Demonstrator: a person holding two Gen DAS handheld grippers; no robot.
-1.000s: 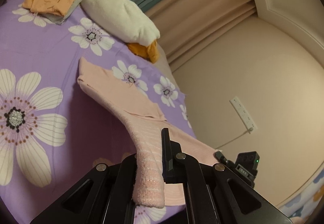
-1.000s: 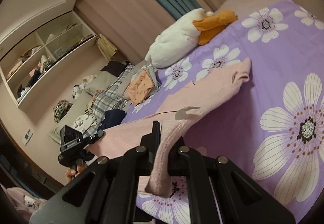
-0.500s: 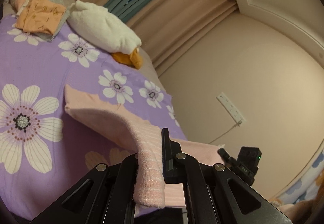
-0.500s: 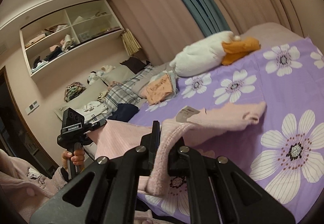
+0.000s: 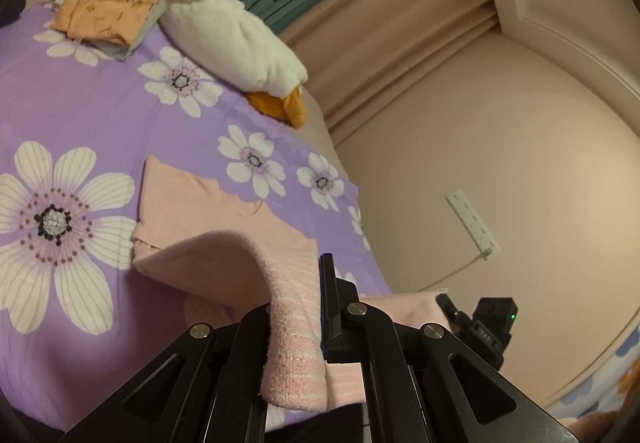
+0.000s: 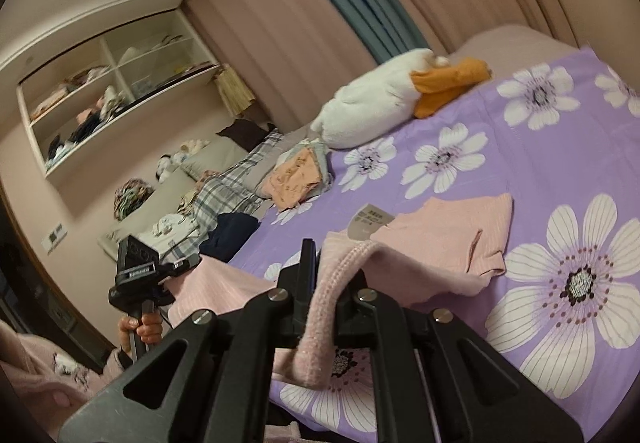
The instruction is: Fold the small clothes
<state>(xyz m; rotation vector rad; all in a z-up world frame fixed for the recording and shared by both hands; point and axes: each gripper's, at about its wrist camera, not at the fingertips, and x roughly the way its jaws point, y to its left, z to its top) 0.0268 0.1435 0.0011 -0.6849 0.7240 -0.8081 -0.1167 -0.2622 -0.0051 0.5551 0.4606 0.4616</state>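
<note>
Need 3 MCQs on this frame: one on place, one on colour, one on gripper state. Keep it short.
1. Where is the folded orange garment?
A. beside the white plush pillow
B. in the wall shelf
C. on the floor

2. What colour is the garment being folded?
A. grey
B. pale pink
C. navy

3. What is the left gripper doing?
A. open, empty
B. shut on the pink garment's ribbed edge
C. shut on the pillow

Key: 1 A, it lies on the purple floral bedspread next to the pillow; 2 B, knit is pale pink; 3 B, the ribbed edge hangs clamped between its fingers.
</note>
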